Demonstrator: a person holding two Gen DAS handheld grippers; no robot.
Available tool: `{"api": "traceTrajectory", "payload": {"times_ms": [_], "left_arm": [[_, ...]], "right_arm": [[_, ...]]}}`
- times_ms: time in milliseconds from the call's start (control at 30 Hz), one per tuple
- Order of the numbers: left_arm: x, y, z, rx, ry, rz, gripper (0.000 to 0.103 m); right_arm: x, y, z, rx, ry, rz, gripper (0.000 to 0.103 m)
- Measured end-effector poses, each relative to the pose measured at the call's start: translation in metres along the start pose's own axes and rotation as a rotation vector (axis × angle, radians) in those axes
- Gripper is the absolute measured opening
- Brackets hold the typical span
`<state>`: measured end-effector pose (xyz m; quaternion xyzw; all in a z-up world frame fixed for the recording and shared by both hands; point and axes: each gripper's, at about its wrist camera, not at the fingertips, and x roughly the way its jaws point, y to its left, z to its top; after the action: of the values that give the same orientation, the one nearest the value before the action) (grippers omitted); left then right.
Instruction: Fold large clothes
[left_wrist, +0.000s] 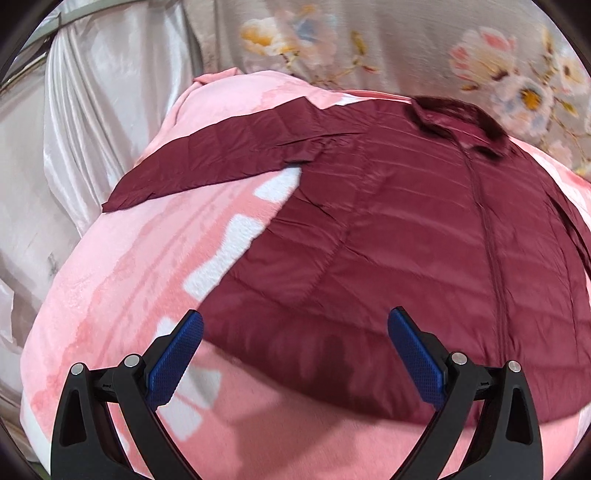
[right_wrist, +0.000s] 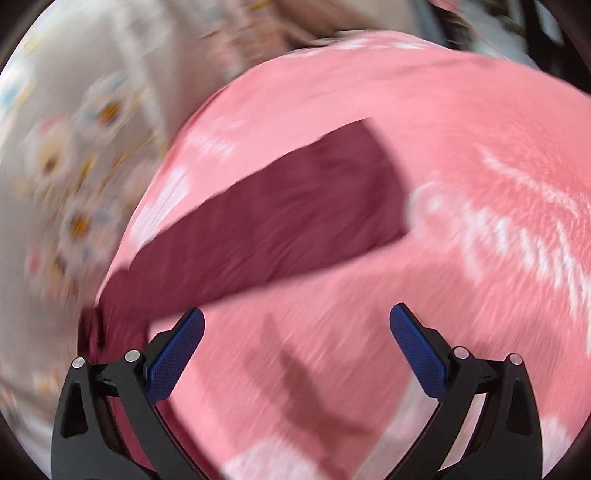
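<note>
A maroon quilted jacket (left_wrist: 399, 229) lies flat, front up and zipped, on a pink blanket (left_wrist: 122, 280). Its collar (left_wrist: 458, 122) points away from me and one sleeve (left_wrist: 221, 155) stretches out to the left. My left gripper (left_wrist: 295, 325) hangs open above the jacket's lower hem, nothing between its blue pads (left_wrist: 177, 358). In the blurred right wrist view the jacket's other sleeve (right_wrist: 266, 221) runs diagonally across the blanket (right_wrist: 461, 147), its cuff end up and to the right. My right gripper (right_wrist: 295, 325) is open above bare blanket just below that sleeve.
Shiny white fabric (left_wrist: 92, 110) hangs at the left beyond the blanket's edge. A floral cloth (left_wrist: 406, 40) covers the area behind the collar, and floral cloth (right_wrist: 74, 166) also shows blurred at the left of the right wrist view. The blanket drops off at its rounded edges.
</note>
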<state>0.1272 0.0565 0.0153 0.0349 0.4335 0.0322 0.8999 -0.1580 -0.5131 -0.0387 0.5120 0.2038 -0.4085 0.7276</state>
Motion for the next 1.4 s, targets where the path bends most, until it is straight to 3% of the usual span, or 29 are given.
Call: {"api": "traceTrajectory", "payload": {"times_ms": [167,233,267,333,400,467,600,700,833,933,967,1033,1100,1233,1400], "left_arm": [[0.021,0.006,0.016,-0.028,0.02,0.038,0.098],[0.027,0.006,0.021,-0.034,0.026,0.043,0.098],[0.031,0.007,0.024,-0.037,0.028,0.044,0.098],[0.035,0.007,0.029,-0.042,0.03,0.045,0.098],[0.039,0.007,0.033,-0.043,0.029,0.049,0.098],[0.044,0.007,0.038,-0.04,0.032,0.058,0.098],[0.054,0.011,0.046,-0.055,0.038,0.071,0.098],[0.059,0.013,0.053,-0.069,0.038,0.075,0.097],[0.063,0.018,0.063,-0.088,0.033,0.071,0.097],[0.067,0.023,0.07,-0.107,0.033,0.064,0.097],[0.069,0.024,0.073,-0.116,0.035,0.055,0.097],[0.072,0.026,0.078,-0.131,0.039,0.023,0.097],[0.074,0.026,0.086,-0.146,0.043,-0.03,0.097],[0.077,0.015,0.101,-0.173,0.053,-0.167,0.097],[0.11,-0.02,0.113,-0.219,0.161,-0.308,0.097]], "right_arm": [[0.018,-0.006,0.024,0.033,-0.063,-0.042,0.093],[0.026,0.003,0.03,0.018,-0.066,-0.068,0.063],[0.029,0.006,0.033,0.024,-0.067,-0.063,0.058],[0.041,0.015,0.043,0.042,-0.05,-0.013,0.022],[0.041,0.032,0.049,0.017,-0.069,0.006,0.018],[0.03,0.075,0.046,-0.08,-0.112,0.054,0.013],[0.001,0.193,0.014,-0.34,-0.146,0.258,0.012],[-0.015,0.287,-0.046,-0.564,-0.098,0.443,0.011],[-0.015,0.381,-0.147,-0.804,0.073,0.665,0.012],[-0.003,0.421,-0.226,-0.934,0.222,0.777,0.014],[0.001,0.428,-0.251,-0.972,0.266,0.801,0.016],[0.006,0.435,-0.283,-1.015,0.324,0.824,0.035],[0.002,0.433,-0.305,-1.03,0.328,0.854,0.045],[0.008,0.414,-0.284,-0.937,0.316,0.842,0.05],[0.032,0.365,-0.236,-0.782,0.276,0.7,0.053]]}}
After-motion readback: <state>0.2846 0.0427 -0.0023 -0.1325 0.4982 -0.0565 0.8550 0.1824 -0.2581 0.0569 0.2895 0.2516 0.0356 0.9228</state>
